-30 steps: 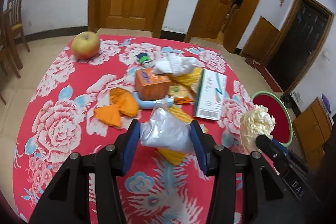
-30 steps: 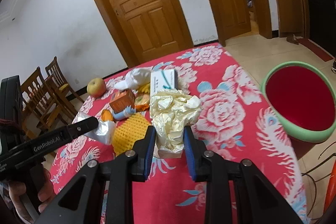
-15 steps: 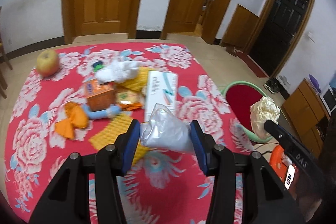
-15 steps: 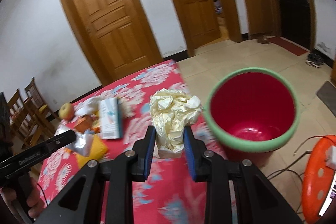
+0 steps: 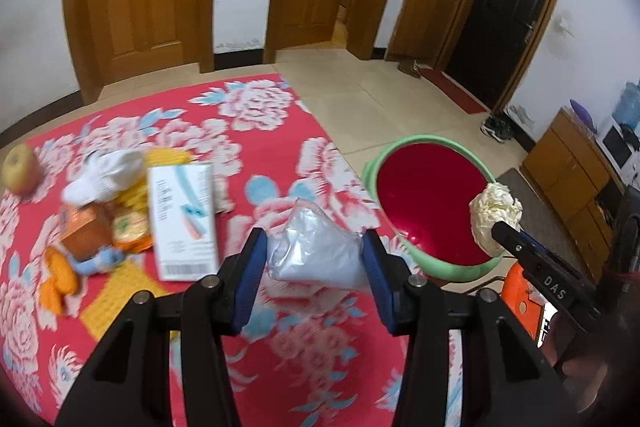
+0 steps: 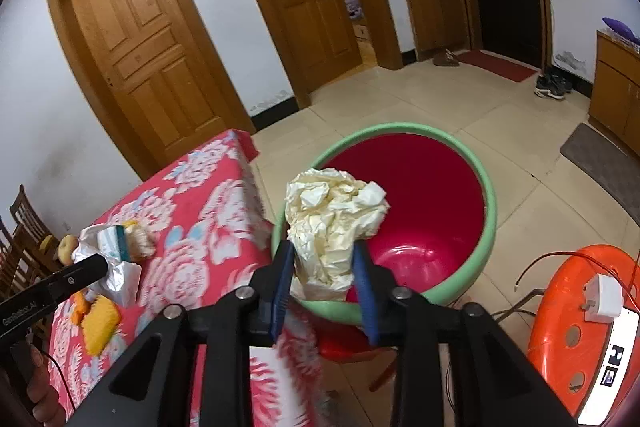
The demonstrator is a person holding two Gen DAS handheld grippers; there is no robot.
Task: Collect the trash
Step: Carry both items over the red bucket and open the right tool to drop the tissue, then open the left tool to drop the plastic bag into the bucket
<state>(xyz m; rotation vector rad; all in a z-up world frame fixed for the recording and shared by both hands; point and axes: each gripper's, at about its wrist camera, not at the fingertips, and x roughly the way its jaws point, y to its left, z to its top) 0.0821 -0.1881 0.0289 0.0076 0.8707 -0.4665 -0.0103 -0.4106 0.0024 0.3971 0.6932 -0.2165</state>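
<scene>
My left gripper (image 5: 314,255) is shut on a crumpled clear plastic bag (image 5: 314,253) and holds it above the table's right edge, left of the bin. My right gripper (image 6: 324,265) is shut on a crumpled cream paper ball (image 6: 334,217) and holds it over the near rim of the red bin with a green rim (image 6: 490,227). The bin (image 5: 430,203) stands on the floor beside the table. The paper ball (image 5: 496,215) also shows in the left wrist view, over the bin's right rim. The plastic bag (image 6: 120,273) shows at the left of the right wrist view.
The table with a red floral cloth (image 5: 256,115) holds a white box (image 5: 182,211), an orange box (image 5: 86,231), orange peels (image 5: 60,279), yellow foam net (image 5: 120,291), white tissue (image 5: 104,175) and an apple (image 5: 20,167). An orange stool (image 6: 584,327) with a charger stands right of the bin.
Both grippers have swung right, away from the table's middle toward the bin. The paper ball went from over the tablecloth to over the bin's rim. Both grips are unchanged.
</scene>
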